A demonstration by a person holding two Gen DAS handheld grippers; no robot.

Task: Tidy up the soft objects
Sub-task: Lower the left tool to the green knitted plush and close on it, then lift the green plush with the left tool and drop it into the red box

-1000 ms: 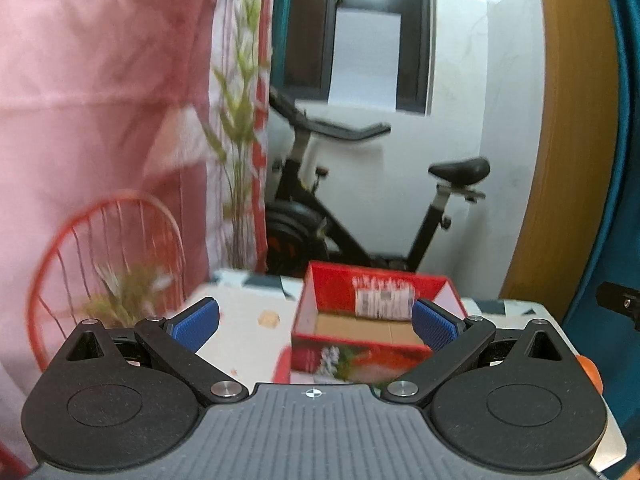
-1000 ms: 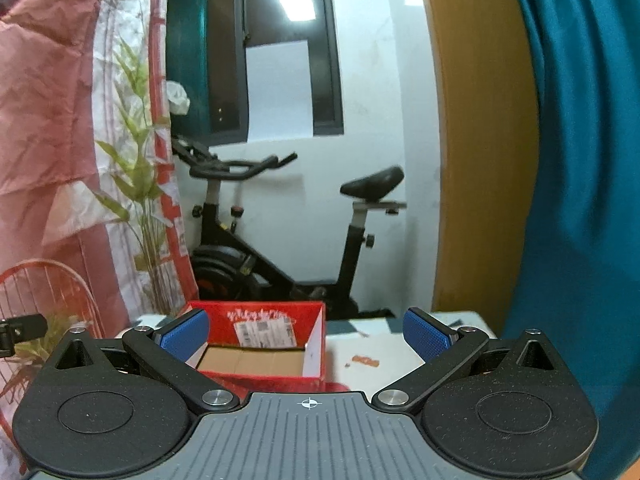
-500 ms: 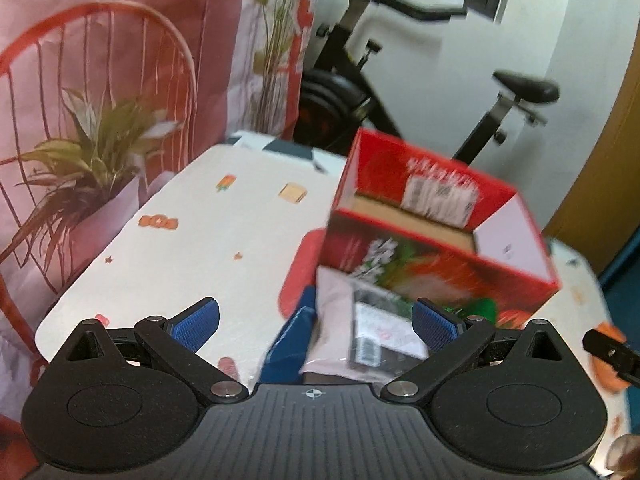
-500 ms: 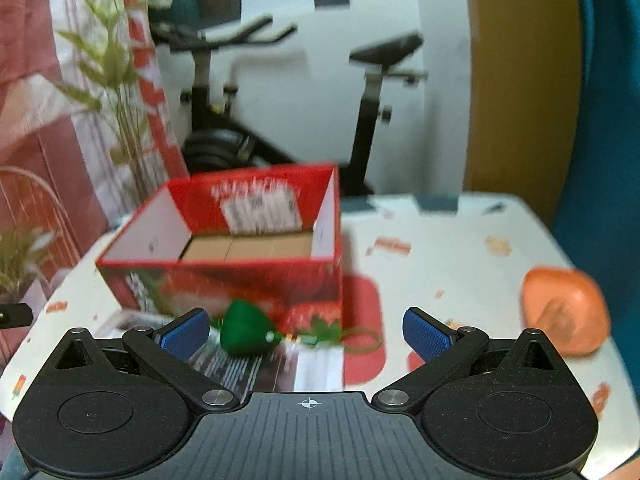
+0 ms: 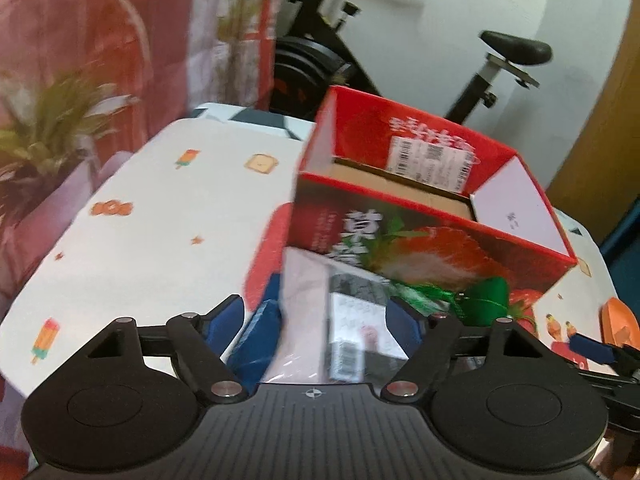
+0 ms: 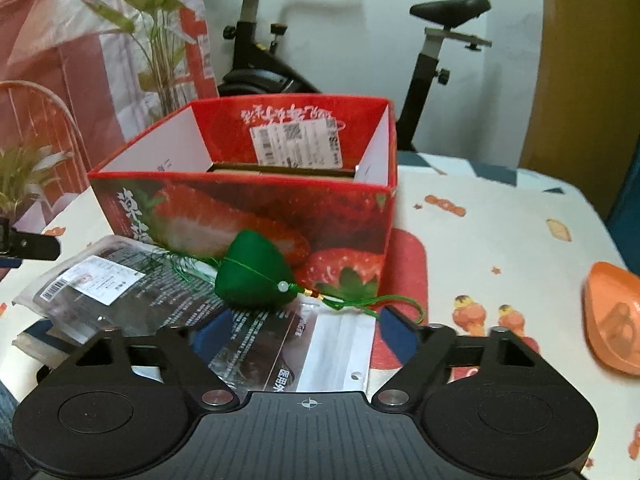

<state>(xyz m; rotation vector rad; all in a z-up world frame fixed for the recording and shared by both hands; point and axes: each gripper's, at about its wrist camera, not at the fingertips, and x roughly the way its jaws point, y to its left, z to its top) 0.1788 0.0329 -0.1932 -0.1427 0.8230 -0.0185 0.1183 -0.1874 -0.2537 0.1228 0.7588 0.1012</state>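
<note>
Since the red strawberry box [image 6: 248, 216] looks empty inside as far as I can see, nothing's been sorted yet. All the soft stuff sits on the table [image 5: 168, 200] in front of it: a green stuffed zongzi charm [image 6: 254, 276] resting on plastic-wrapped packets [image 6: 120, 284], plus an orange plush thing [image 6: 612, 320] well off to the right. Both grippers' jaws have just been closing — left gripper [image 5: 316, 320] and right gripper [image 6: 296, 328] each straddle a packet, pads not visibly pressing. Exercise bike [image 6: 272, 40] and plant [image 6: 156, 28] stand behind, out of the way.
</note>
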